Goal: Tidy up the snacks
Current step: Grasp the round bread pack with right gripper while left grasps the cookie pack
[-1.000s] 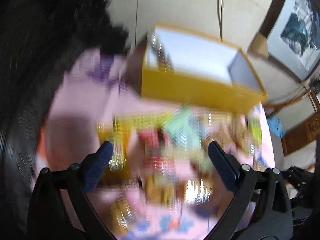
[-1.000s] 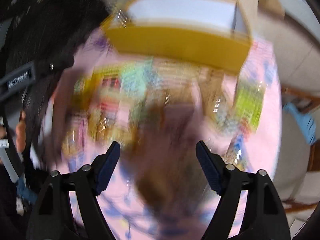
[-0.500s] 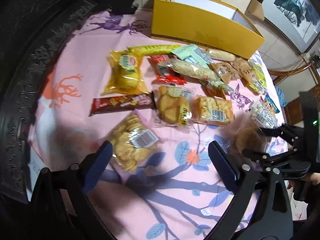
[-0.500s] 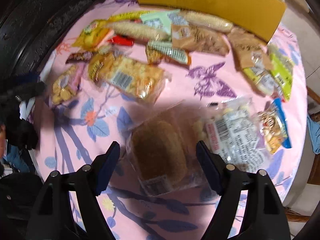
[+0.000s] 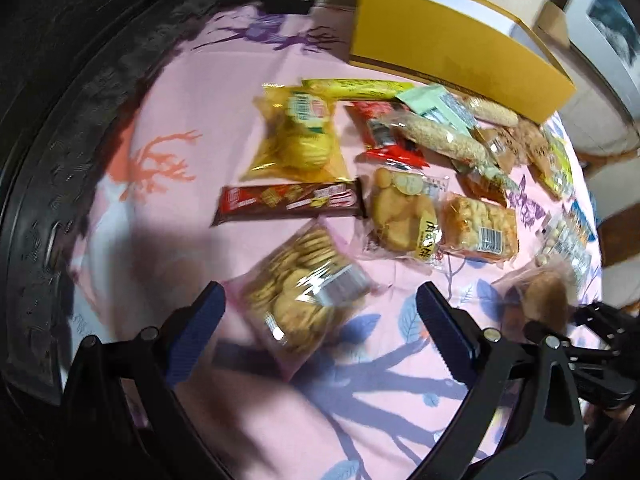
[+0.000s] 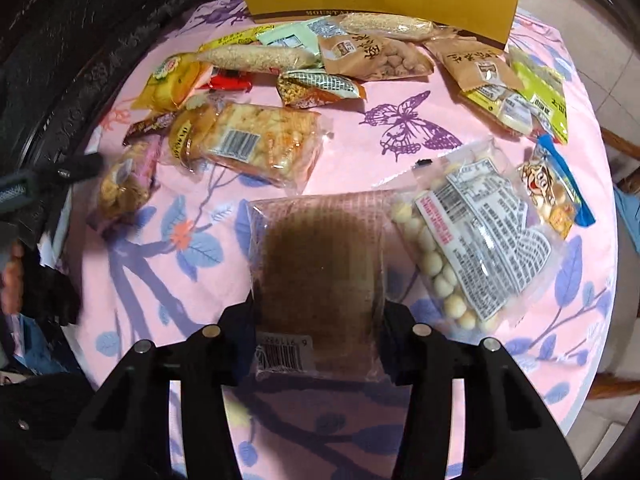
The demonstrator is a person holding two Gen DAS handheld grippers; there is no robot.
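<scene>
My right gripper (image 6: 319, 317) is closing its jaws on a clear packet holding a brown cake (image 6: 320, 264), and its pads press the packet's two long sides near the barcode end. The packet lies on the pink cloth (image 6: 352, 160). The left wrist view shows the same brown cake packet (image 5: 544, 292) at the right edge. My left gripper (image 5: 320, 300) stands open just above a clear packet of round biscuits (image 5: 300, 288), which sits between its fingers untouched. A yellow cardboard box (image 5: 460, 40) stands open at the far side of the table.
Several snack packets cover the cloth: a yellow chip bag (image 5: 298, 136), a brown biscuit bar (image 5: 288, 200), a cracker pack (image 6: 260, 140), white candy balls (image 6: 468, 240) beside the cake. A dark carved table rim (image 5: 60, 160) curves along the left. A butterfly print (image 6: 408, 124) marks bare cloth.
Both grippers have come down closer to the table. The right jaws have narrowed from wide apart onto the brown cake packet. The left jaws have stayed wide and now frame the round biscuits.
</scene>
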